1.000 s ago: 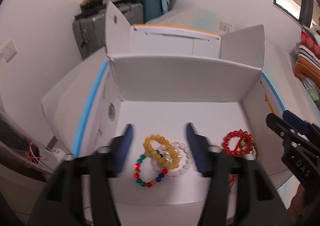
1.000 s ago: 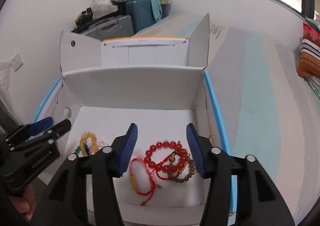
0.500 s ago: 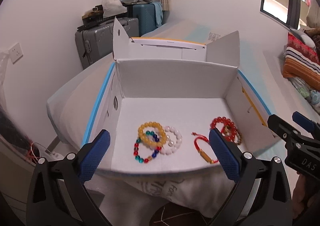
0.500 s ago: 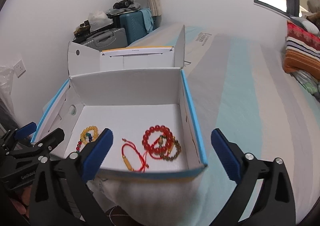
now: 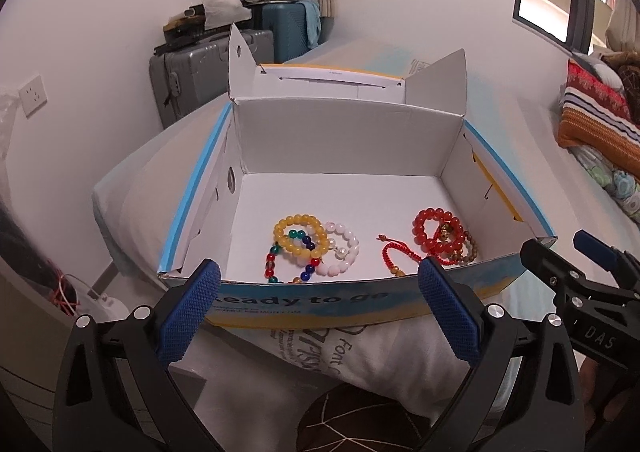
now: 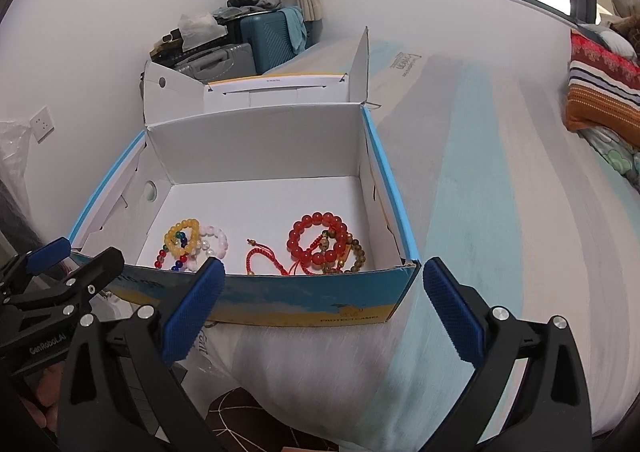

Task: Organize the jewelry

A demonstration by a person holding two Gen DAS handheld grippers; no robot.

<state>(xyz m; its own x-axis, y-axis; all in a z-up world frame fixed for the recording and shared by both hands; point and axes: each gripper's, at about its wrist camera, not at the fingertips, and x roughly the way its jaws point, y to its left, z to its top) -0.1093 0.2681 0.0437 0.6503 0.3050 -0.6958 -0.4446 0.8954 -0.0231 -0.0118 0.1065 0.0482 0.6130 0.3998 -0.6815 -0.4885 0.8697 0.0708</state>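
Observation:
An open white cardboard box (image 5: pixel 344 139) (image 6: pixel 256 139) sits on the bed corner. Inside lie a yellow bead bracelet (image 5: pixel 299 234) (image 6: pixel 183 236), a multicoloured bead bracelet (image 5: pixel 290 262) and a white bead bracelet (image 5: pixel 344 248) (image 6: pixel 214 240) on the left. A red cord bracelet (image 5: pixel 394 256) (image 6: pixel 262 258), a red bead bracelet (image 5: pixel 436 232) (image 6: pixel 316 238) and a brown bead bracelet (image 5: pixel 468 248) (image 6: pixel 356 258) lie on the right. My left gripper (image 5: pixel 318 316) is open and empty, in front of the box's near wall. My right gripper (image 6: pixel 320 312) is open and empty, also in front of the box.
The box's lid flaps (image 5: pixel 438 77) stand up behind it. Suitcases (image 5: pixel 208 67) stack against the far wall. A striped pillow (image 5: pixel 596 119) lies on the bed (image 6: pixel 500 211) at the right. A wall socket (image 5: pixel 34 95) is at the left. The floor (image 5: pixel 352 424) lies below.
Both grippers have pulled back out of the box toward me and opened wide. The bracelets stay in the box.

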